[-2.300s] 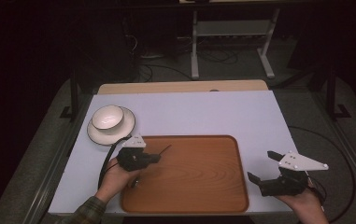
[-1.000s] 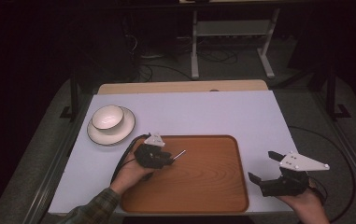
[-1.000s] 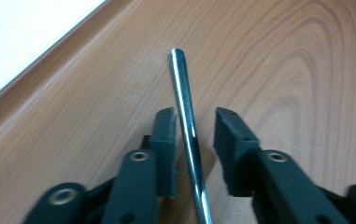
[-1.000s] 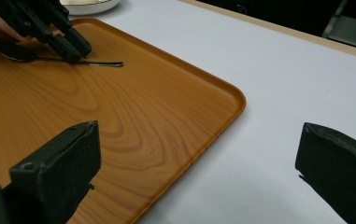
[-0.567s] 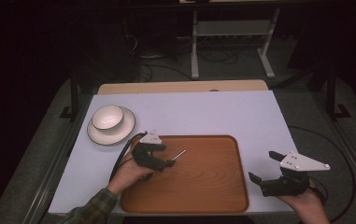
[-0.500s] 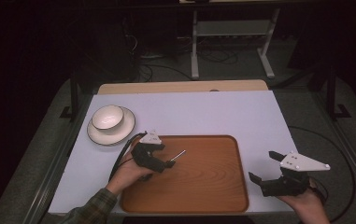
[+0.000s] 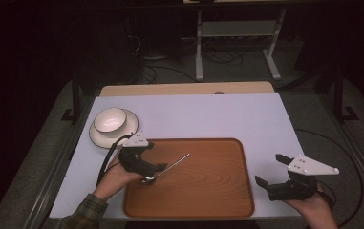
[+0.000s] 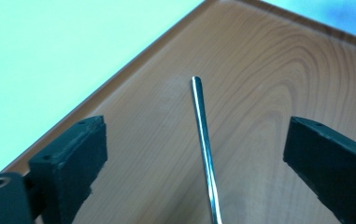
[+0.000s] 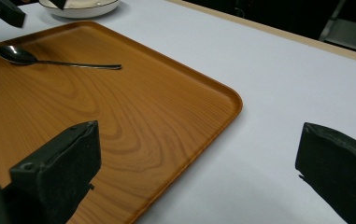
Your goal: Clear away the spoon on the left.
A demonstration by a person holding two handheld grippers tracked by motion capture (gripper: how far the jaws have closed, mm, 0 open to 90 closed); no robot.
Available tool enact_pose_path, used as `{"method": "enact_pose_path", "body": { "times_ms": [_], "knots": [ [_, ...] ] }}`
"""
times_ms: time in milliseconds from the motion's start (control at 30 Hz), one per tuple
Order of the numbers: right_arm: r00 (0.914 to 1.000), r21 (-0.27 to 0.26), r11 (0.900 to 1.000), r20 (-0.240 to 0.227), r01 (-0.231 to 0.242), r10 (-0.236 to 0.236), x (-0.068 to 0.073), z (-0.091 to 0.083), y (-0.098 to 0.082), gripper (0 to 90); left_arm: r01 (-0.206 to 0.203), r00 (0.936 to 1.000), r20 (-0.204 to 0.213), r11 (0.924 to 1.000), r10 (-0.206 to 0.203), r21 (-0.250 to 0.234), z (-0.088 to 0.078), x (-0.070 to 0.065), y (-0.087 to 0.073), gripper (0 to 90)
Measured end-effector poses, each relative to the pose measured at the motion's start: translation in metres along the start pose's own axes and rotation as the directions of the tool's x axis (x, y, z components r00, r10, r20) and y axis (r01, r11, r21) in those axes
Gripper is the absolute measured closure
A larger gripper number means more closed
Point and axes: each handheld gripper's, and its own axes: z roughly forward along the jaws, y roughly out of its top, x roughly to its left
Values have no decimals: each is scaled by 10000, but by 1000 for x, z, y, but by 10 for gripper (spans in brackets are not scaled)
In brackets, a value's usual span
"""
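A metal spoon [image 7: 170, 167] lies on the wooden tray [image 7: 218, 191], bowl end near the tray's left edge. My left gripper [image 7: 155, 172] hovers just over the bowl end, and its jaws have just been opening. In the left gripper view the spoon's handle [image 8: 203, 140] runs between the wide-apart jaws of that gripper [image 8: 196, 123], touching neither. My right gripper [image 7: 270, 171] is held off the tray's right edge, open and empty. In the right gripper view the spoon [image 9: 59, 60] lies far off on the tray [image 9: 133, 130], beyond that gripper [image 9: 199, 128].
A white bowl [image 7: 110, 119] sits on a white plate [image 7: 96, 136] on the pale table cover [image 7: 218, 114], just beyond the tray's far left corner. A cable trails from each gripper. Frames and cables stand on the floor behind the table.
The left gripper's jaws opened and let the spoon go. That hand drew back a little to the left and up. The spoon stays lying on the tray. The right gripper has not moved.
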Motion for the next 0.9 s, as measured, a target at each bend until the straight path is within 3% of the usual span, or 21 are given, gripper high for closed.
{"method": "enact_pose_path", "body": {
  "times_ms": [333, 900],
  "knots": [
    [10000, -190, 9998, -33, 4, -5, 0, -2, 1, 0, 86, 9994, -345, 9988, -103, -492, -28, -2, -7, 15],
    [9999, -381, 9993, -130, -20, 15, 2, -4, 4, 0, 362, 9945, -948, 9945, -456, -981, -69, 2, -37, 15]
  ]
}}
